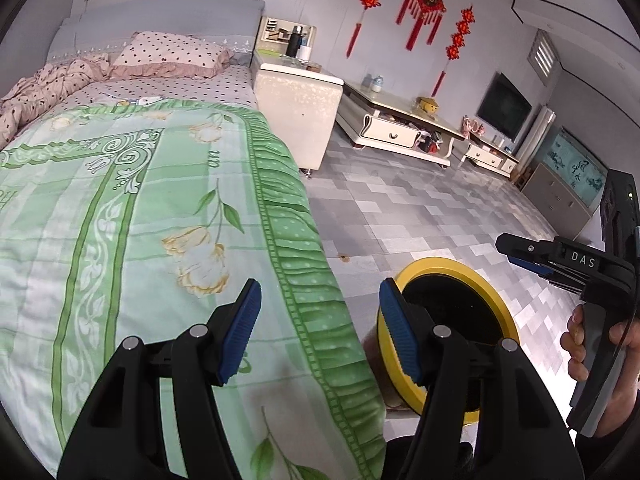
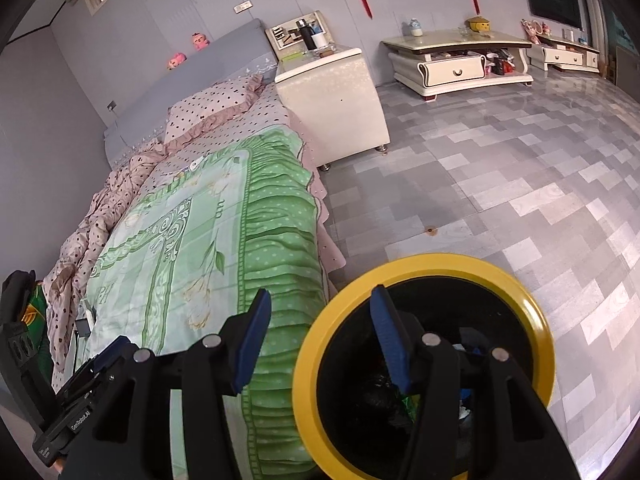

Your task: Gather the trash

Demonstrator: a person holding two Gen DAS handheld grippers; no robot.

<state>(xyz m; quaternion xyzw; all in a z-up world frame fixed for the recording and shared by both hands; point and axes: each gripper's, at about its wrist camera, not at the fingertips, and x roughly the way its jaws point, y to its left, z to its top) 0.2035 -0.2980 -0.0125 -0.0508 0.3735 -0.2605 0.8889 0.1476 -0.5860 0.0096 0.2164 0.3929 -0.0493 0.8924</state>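
**Both grippers empty beside the bin; no loose trash in sight**

Left to right across the scene. The bed [image 1: 120,208] fills the left side, covered by a green floral quilt [image 1: 168,240] with a frilled edge; a polka-dot pillow [image 1: 172,54] lies at the head end. No litter is visible on the quilt in either wrist view.

Left gripper [image 1: 320,330]: fingers released, spread apart, nothing between them. It hangs over the frilled edge of the quilt, pointing downward.

Just right of the bed edge, on the tiled floor [image 1: 420,208], stands the yellow-rimmed trash bin [image 2: 520,300] with a dark liner. The right wrist view looks down into it: dark and coloured scraps lie at the bottom, too dim to identify.

Right gripper [image 2: 318,338]: fingers released, empty, one finger over the bin mouth and the other over the quilt's frill. A hand [image 1: 592,344] holds its handle at the right of the left wrist view.

Further right: a white nightstand [image 1: 298,104], then low cabinets along the wall.

Judgement: the step in hand looks like a search for the next piece. A small orange-brown speck [image 2: 431,232] on the floor beyond the bin may be a candidate; cannot tell what it is. To do this well: keep the fingers spread, scan quilt and floor slowly, approach from above, and avoid snagging the frill.
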